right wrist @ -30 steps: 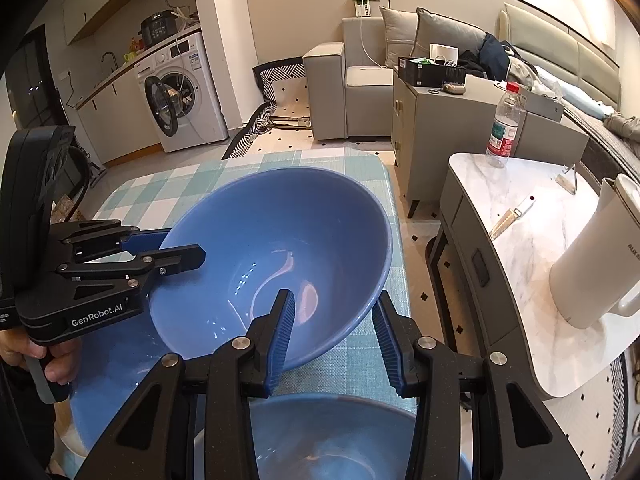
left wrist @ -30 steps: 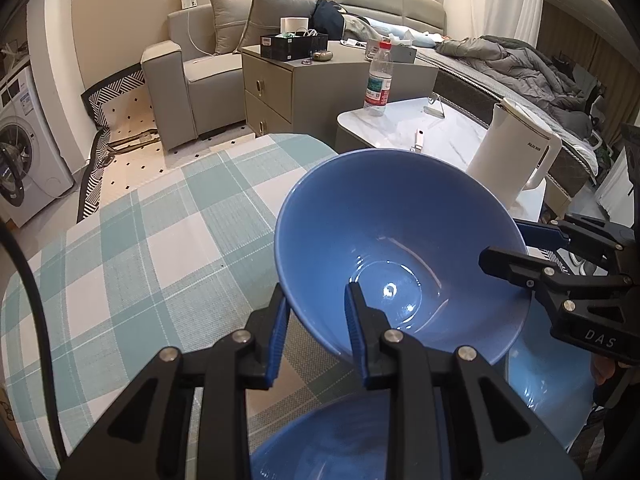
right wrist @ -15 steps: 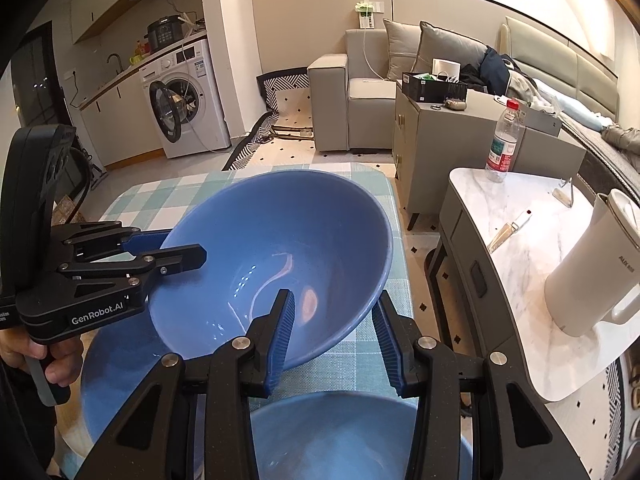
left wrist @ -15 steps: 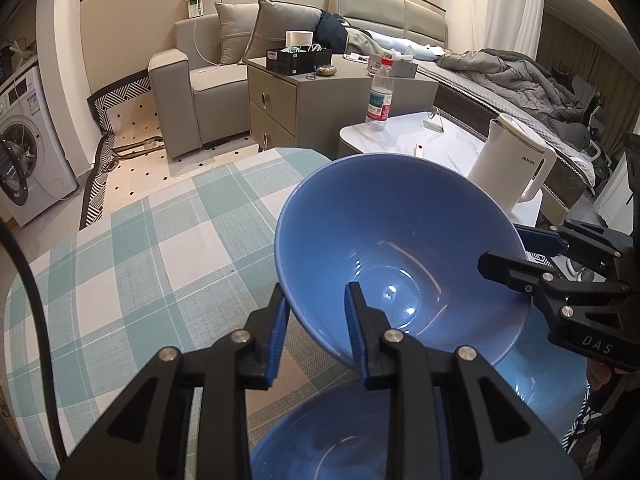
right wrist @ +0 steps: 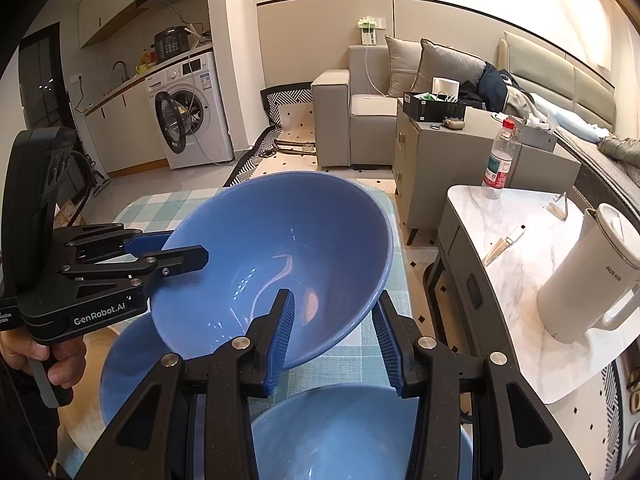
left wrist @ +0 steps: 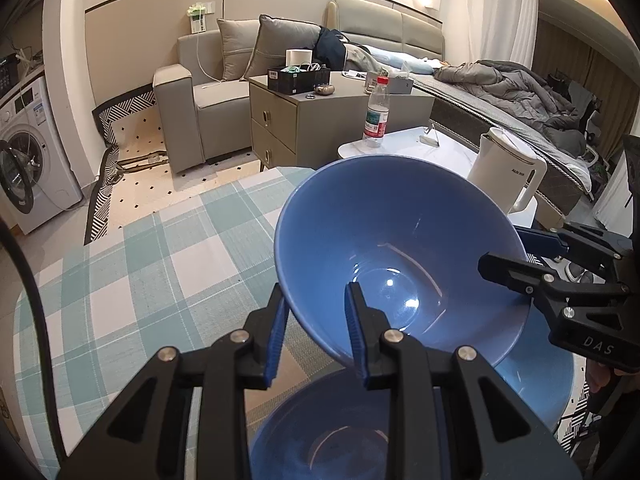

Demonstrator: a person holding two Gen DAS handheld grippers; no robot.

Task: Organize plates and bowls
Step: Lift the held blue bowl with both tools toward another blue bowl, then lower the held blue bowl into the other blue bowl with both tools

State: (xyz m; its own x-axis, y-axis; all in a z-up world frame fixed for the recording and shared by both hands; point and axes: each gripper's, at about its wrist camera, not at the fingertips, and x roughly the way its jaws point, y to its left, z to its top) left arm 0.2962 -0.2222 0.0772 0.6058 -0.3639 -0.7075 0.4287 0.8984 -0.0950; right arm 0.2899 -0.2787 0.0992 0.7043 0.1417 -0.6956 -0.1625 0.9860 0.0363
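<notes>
We hold the large, glossy blue ceramic bowl by opposite rim edges, left fingers and right fingers clamped on its wall, since it looks heavy, slippery and breakable.

Warm-lit living room around a grey sofa.
A grey cabinet stands just beside the sofa; the washing machine sits well apart, across the tiled floor.
</notes>
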